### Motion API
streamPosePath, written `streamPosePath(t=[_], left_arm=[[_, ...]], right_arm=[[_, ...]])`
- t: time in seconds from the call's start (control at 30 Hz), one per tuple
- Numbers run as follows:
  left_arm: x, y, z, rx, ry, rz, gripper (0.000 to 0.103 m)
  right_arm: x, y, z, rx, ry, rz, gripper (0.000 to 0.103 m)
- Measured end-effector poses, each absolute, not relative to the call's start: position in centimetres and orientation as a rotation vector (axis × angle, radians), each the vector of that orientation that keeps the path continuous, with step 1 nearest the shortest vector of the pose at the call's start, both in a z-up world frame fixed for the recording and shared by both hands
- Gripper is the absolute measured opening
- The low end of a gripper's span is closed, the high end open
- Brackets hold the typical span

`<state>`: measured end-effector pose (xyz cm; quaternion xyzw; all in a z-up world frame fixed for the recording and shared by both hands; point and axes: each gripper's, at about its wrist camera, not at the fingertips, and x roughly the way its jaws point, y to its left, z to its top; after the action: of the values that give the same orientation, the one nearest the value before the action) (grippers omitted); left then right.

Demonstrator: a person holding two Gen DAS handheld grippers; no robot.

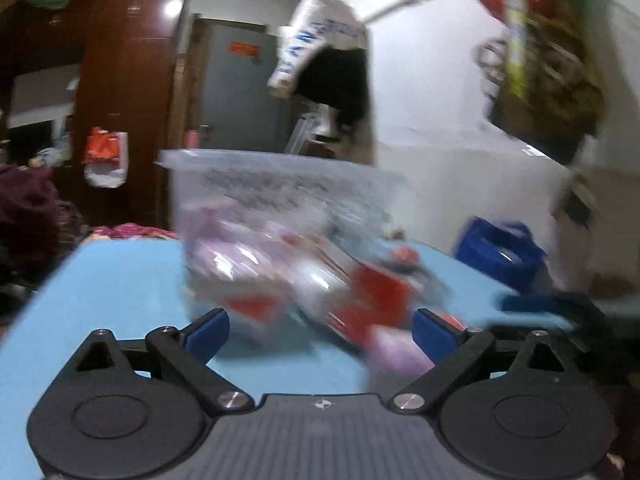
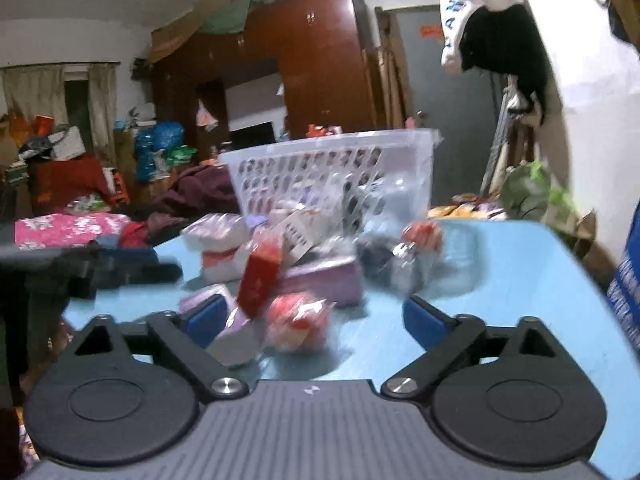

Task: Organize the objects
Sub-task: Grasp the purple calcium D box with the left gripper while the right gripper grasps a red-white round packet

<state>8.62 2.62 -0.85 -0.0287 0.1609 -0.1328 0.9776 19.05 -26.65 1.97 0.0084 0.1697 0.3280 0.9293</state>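
**Two open grippers over a heap of packets on a blue table**

Two grippers face a light-blue tabletop [image 2: 520, 272], and both stand with their blue-padded jaws spread wide, nothing pressed between the pads. The left gripper [image 1: 320, 330] points at a translucent white plastic basket with a perforated wall [image 1: 280, 192] at its twelve o'clock; the view is smeared by motion blur, so the packets in front of the basket read only as red, white and lilac shapes. The right gripper [image 2: 316, 318] gives a sharper look. At its twelve o'clock, close in, lies a round red-and-white wrapped packet [image 2: 298, 322]; a tilted red rectangular box [image 2: 260, 276] stands at eleven o'clock, touching a lilac rectangular box [image 2: 324, 282] just behind it. White-and-pink soft packs [image 2: 220, 248] are stacked further out at eleven o'clock, and a crinkled clear bag with dark contents [image 2: 396, 258] lies at one o'clock. The same basket [image 2: 332, 172] stands beyond the heap on the far part of the table (some items show through its wall, too blurred to name). A blurred black tool [image 2: 100, 272] reaches in from nine o'clock.
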Motion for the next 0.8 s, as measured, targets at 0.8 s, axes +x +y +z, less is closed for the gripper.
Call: streamPosePath(t=[0.8], left_arm=[[8.2,-1.2,-4.6,0.073,0.300,-0.254,0.069]], right_arm=[[19.8,-25.6,0.7,0.022,0.392,0.729,0.059]])
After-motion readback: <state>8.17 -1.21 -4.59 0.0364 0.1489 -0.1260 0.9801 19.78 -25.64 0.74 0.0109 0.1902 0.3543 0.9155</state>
